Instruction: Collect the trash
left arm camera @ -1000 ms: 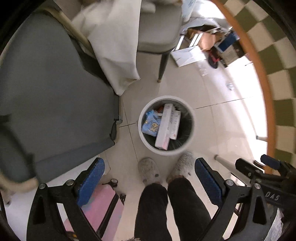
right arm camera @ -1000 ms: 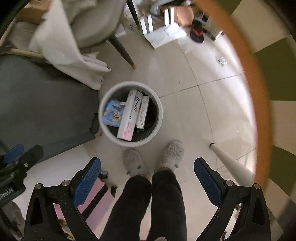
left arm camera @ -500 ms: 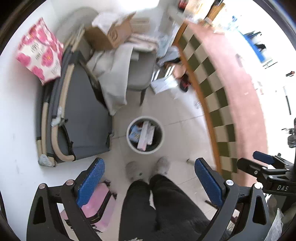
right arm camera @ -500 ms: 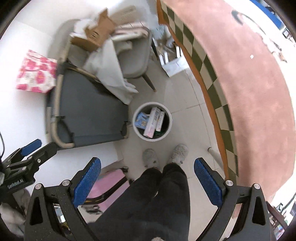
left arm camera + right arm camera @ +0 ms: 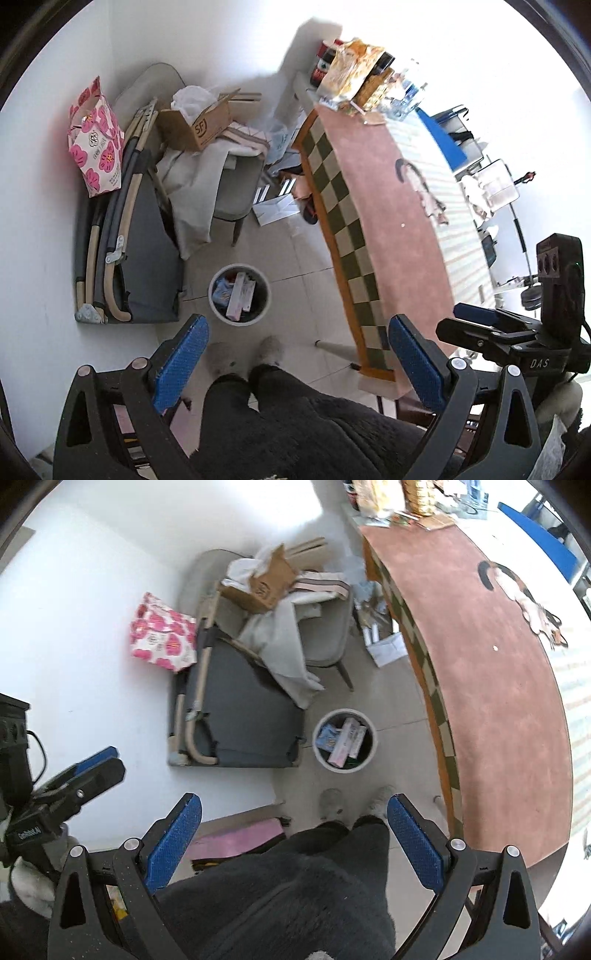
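A white round trash bin stands on the tiled floor and holds several boxes and a blue packet. It also shows in the right wrist view. My left gripper is open and empty, high above the floor and nearer to me than the bin. My right gripper is open and empty at a similar height. Each gripper shows at the edge of the other's view. The person's dark trousers and grey slippers lie below both grippers.
A table with a pink cloth and checked border runs along the right, with snack bags at its far end. A folded grey cot, a cluttered chair with a cardboard box and a pink flowered bag stand to the left.
Both grippers have risen well away from the bin, which now looks much smaller. The table top and far wall have come into view. Both stay open.
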